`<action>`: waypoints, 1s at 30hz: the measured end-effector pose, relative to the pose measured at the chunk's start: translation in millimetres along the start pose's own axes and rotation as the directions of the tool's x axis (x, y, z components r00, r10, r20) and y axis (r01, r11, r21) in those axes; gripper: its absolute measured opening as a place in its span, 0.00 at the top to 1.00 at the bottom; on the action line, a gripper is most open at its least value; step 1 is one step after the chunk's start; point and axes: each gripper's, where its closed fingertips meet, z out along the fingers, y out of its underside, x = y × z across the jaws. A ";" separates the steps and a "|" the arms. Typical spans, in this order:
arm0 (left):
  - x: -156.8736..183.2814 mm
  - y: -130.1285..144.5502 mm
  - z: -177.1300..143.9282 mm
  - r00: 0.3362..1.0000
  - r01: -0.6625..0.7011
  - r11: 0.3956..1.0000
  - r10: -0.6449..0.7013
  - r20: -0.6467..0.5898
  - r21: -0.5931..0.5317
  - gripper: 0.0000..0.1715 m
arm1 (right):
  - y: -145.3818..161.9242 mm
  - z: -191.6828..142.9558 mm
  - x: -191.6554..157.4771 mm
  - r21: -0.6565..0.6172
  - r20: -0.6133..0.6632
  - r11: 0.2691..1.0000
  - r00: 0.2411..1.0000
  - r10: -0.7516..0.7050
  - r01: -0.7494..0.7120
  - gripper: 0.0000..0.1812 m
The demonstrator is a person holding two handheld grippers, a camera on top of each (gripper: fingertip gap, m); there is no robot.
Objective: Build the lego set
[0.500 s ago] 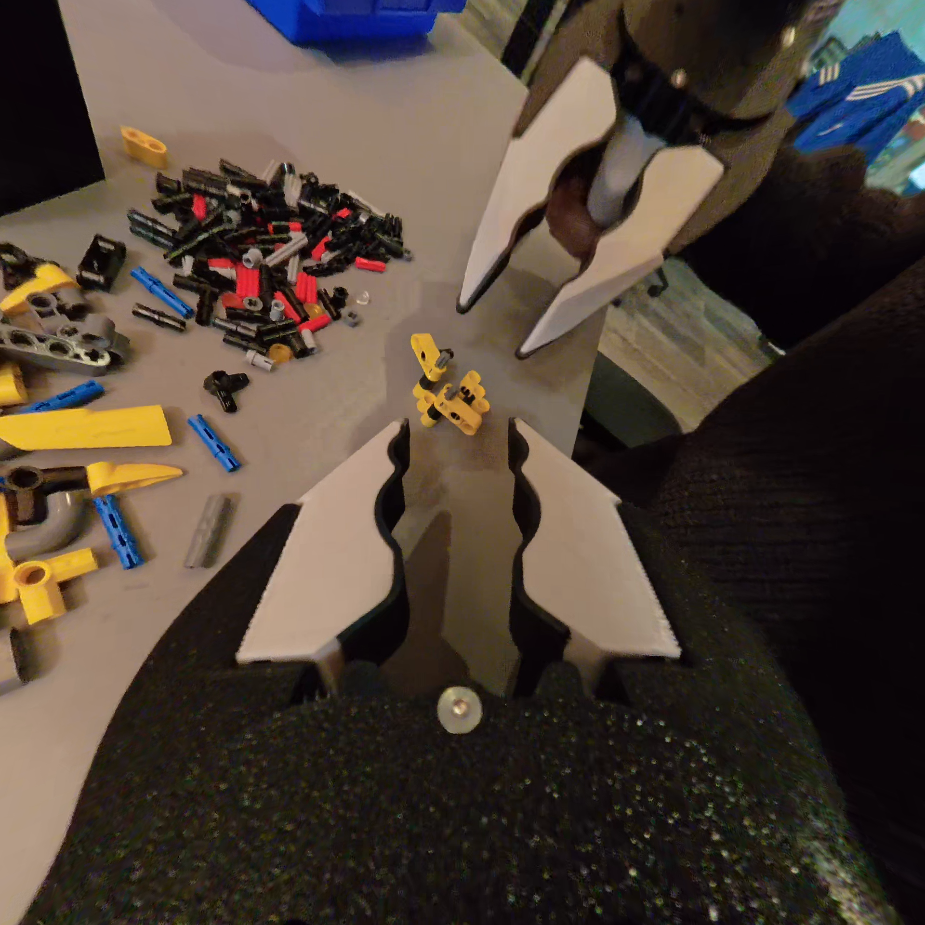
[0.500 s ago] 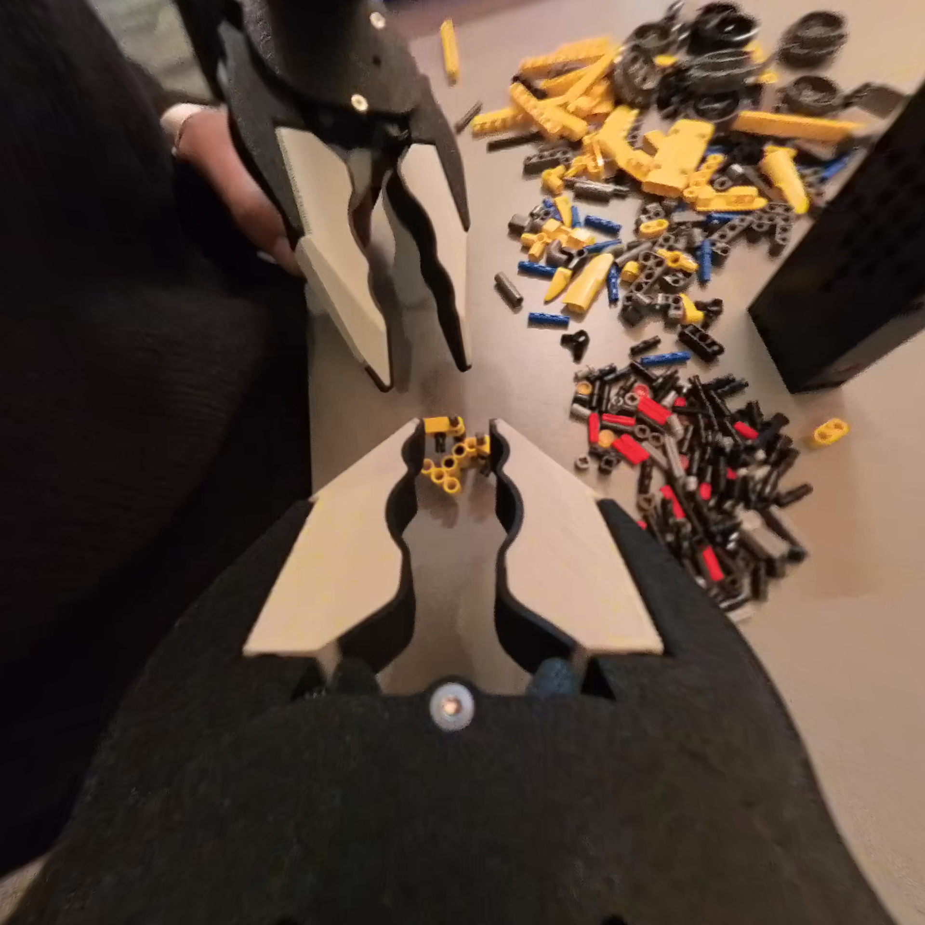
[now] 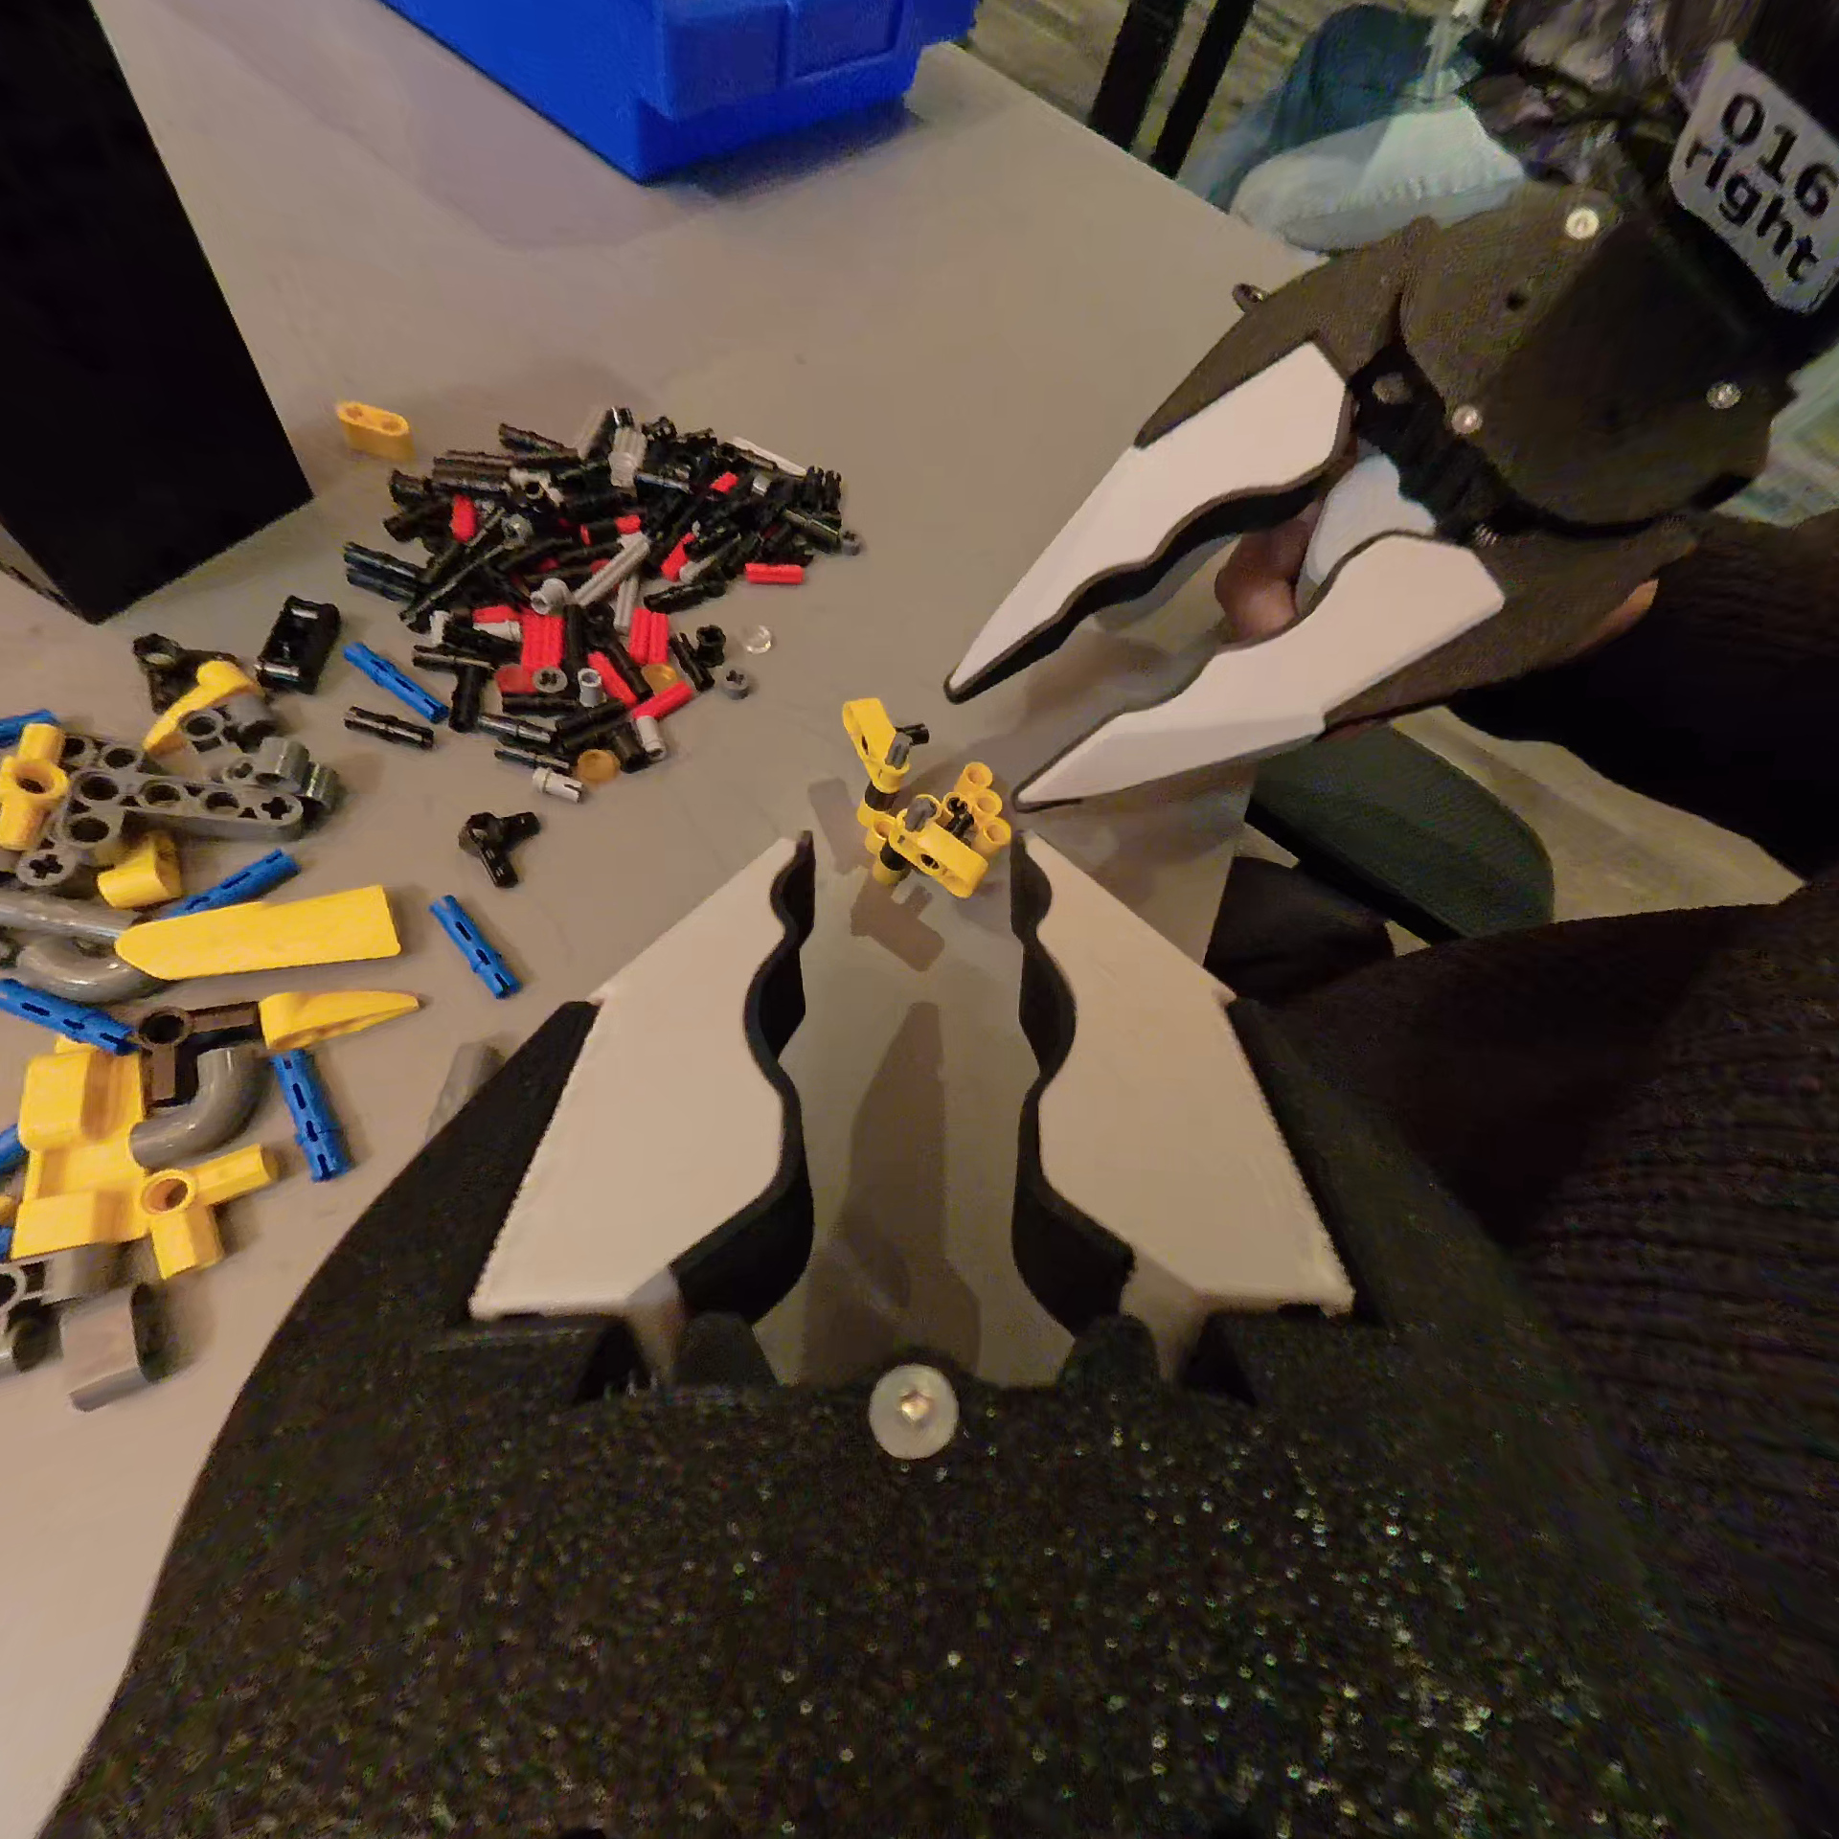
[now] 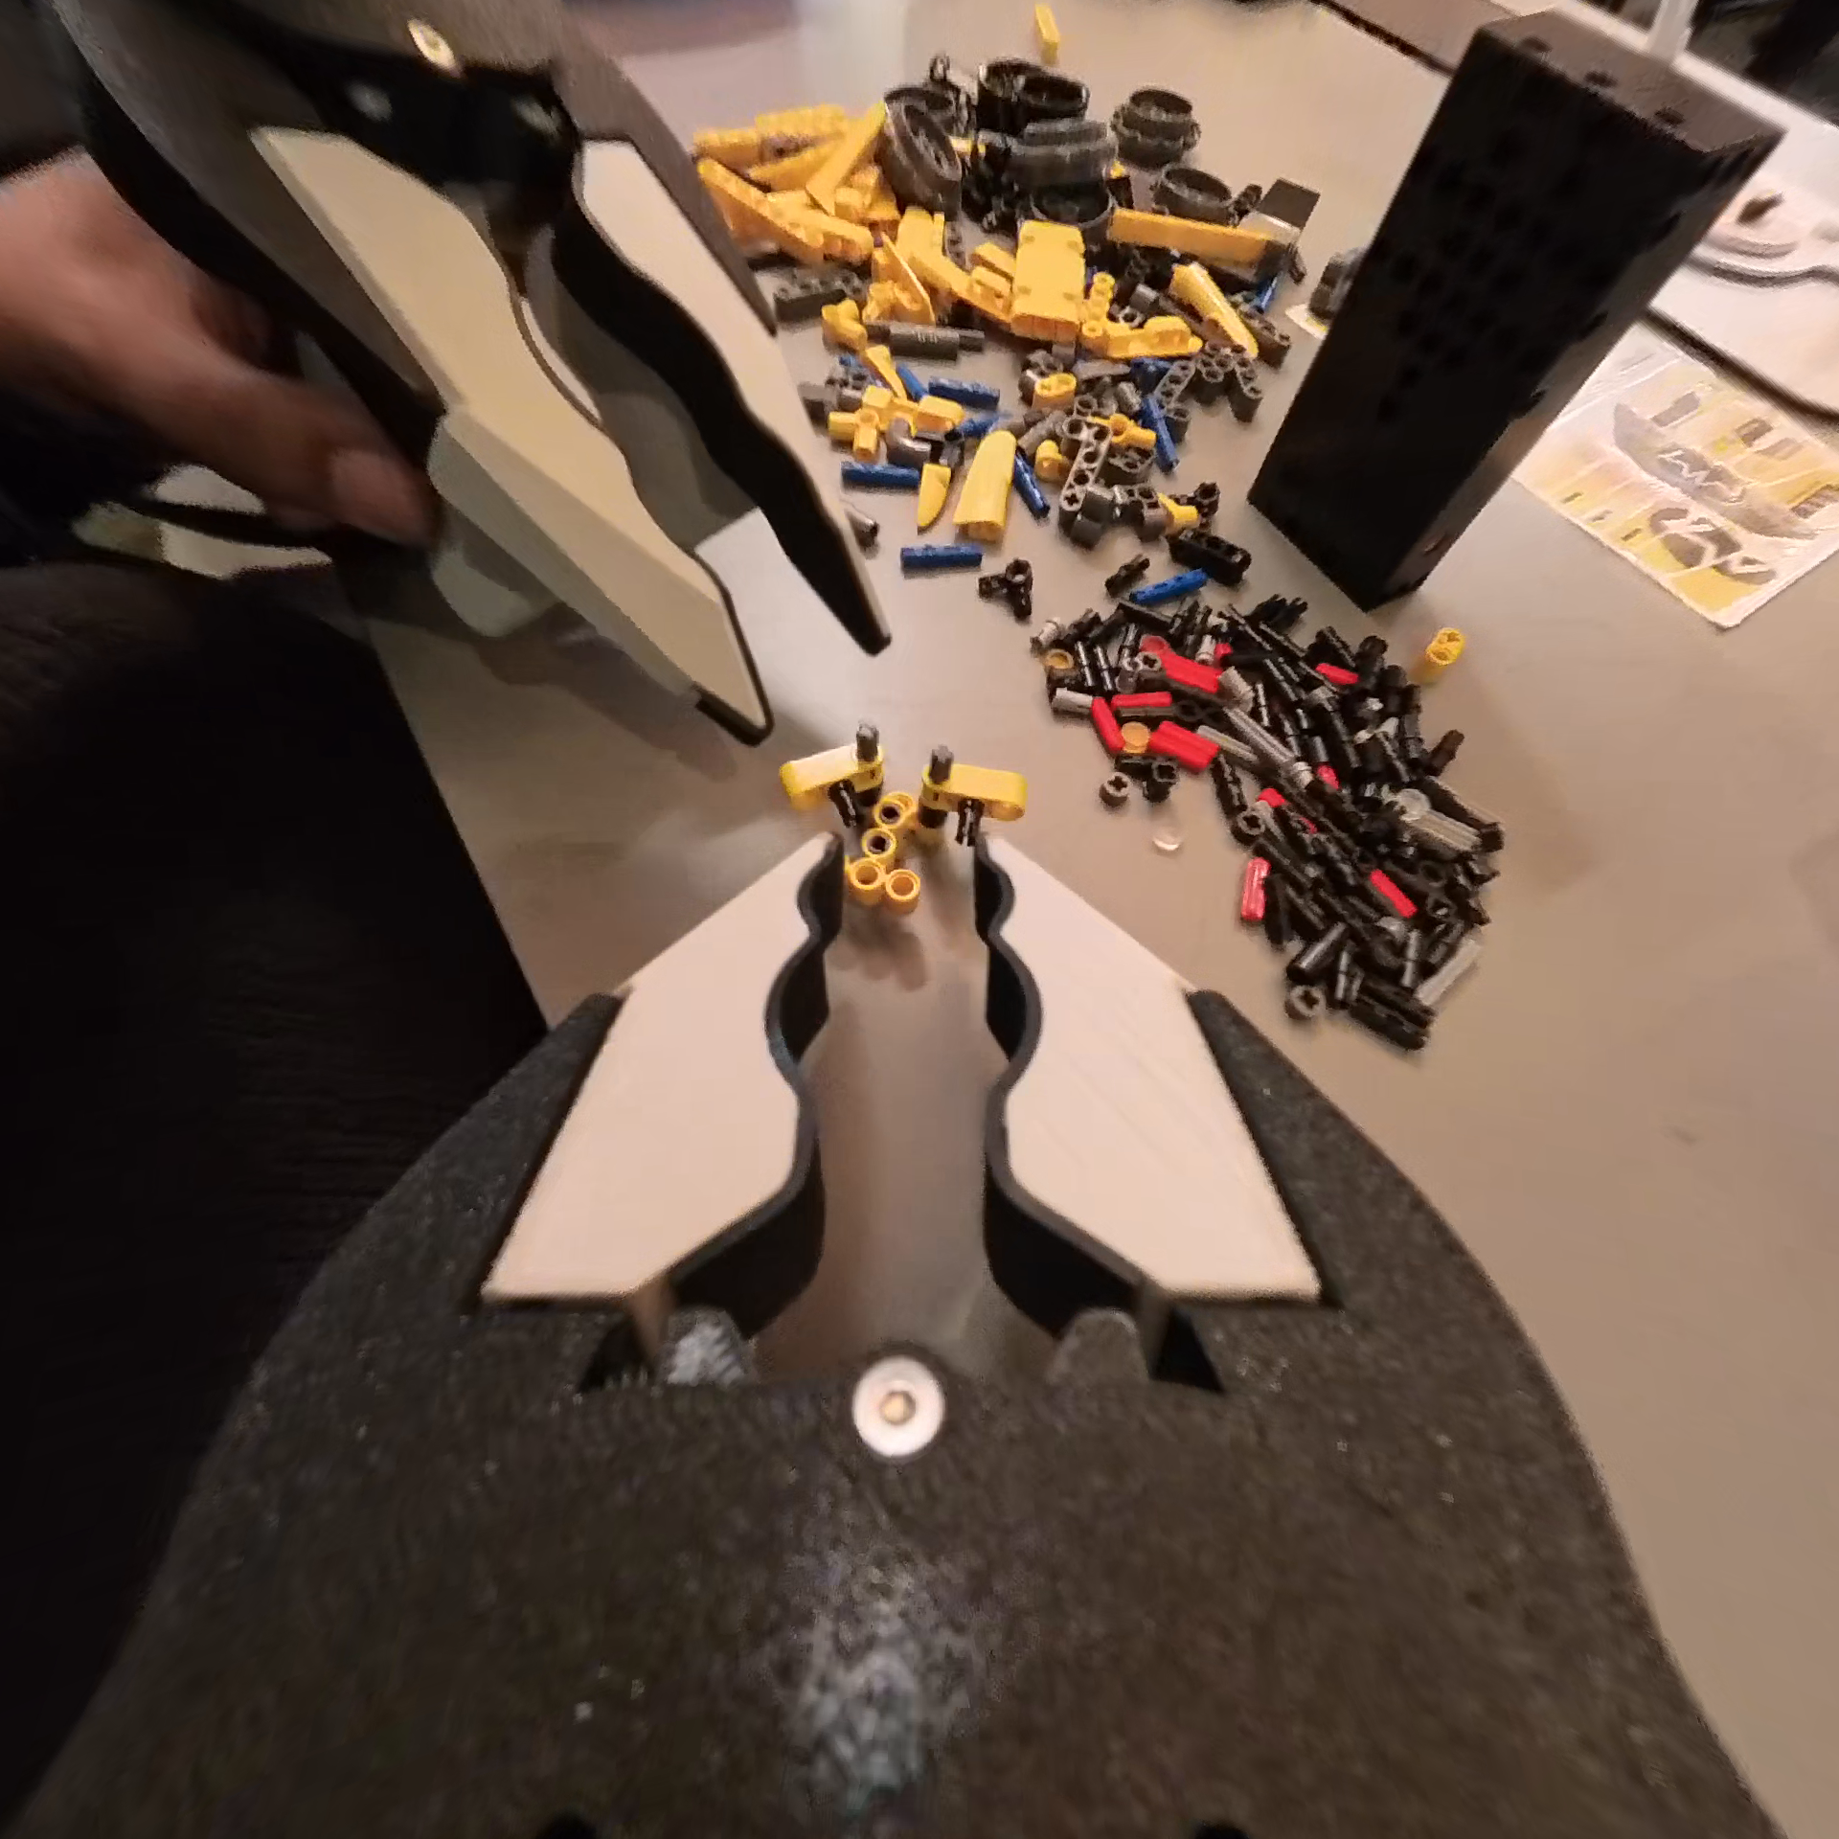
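Grey and matte, the surface (image 3: 896, 299) carries loose plastic building parts. The left claw (image 3: 911, 846) stands partly open and holds nothing. Just ahead of its tips, nearly between them, sits a small yellow assembly of holed beams joined by black pins (image 3: 920, 796). The right claw (image 4: 901, 846) is likewise partly open and empty, with the same yellow assembly (image 4: 896, 811) just past its tips and 1 beam end reaching in between them. Each claw shows in the other's view, pointing in from the far side of the assembly.

Left of the left claw lies a heap of black, red and grey connector pins (image 3: 597, 587), with larger yellow, grey and blue parts (image 3: 149, 995) nearer its body. A tall black perforated box (image 4: 1493, 299) stands far right of the right claw, and a blue plastic bin (image 3: 697, 70) lies well ahead of the left.

The assembly sits close to the surface edge and looks light and loosely pinned. I judge that an off-centre nudge from either tip could tip it, split it or knock it off.
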 end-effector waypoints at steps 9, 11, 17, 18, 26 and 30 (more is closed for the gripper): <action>-6.8 -28.2 -19.7 1.000 0.008 0.977 -0.012 0.017 0.211 0.77 | 0.4 -6.9 4.2 0.103 -0.029 0.983 0.987 0.156 -0.153 0.86; -8.5 -31.5 -22.8 1.000 0.024 0.971 -0.027 0.010 0.238 0.77 | -4.9 -18.2 11.4 0.201 -0.051 0.962 0.979 0.197 -0.184 0.86; -18.0 -40.6 -27.7 0.992 0.124 0.946 -0.113 -0.052 0.298 0.77 | -5.4 -26.3 22.2 0.252 0.019 0.923 0.956 0.294 -0.289 0.89; -20.0 -42.2 -27.0 0.990 0.143 0.942 -0.129 -0.065 0.303 0.77 | -5.0 -25.4 22.7 0.246 0.036 0.916 0.948 0.316 -0.315 0.89; -22.6 -46.3 -30.9 0.974 0.216 0.919 -0.178 -0.140 0.330 0.77 | -3.8 -25.5 29.6 0.238 0.108 0.866 0.898 0.427 -0.440 0.90; -27.3 -49.6 -35.1 0.941 0.316 0.884 -0.245 -0.233 0.344 0.77 | -2.5 -25.4 33.3 0.240 0.090 0.859 0.891 0.445 -0.453 0.91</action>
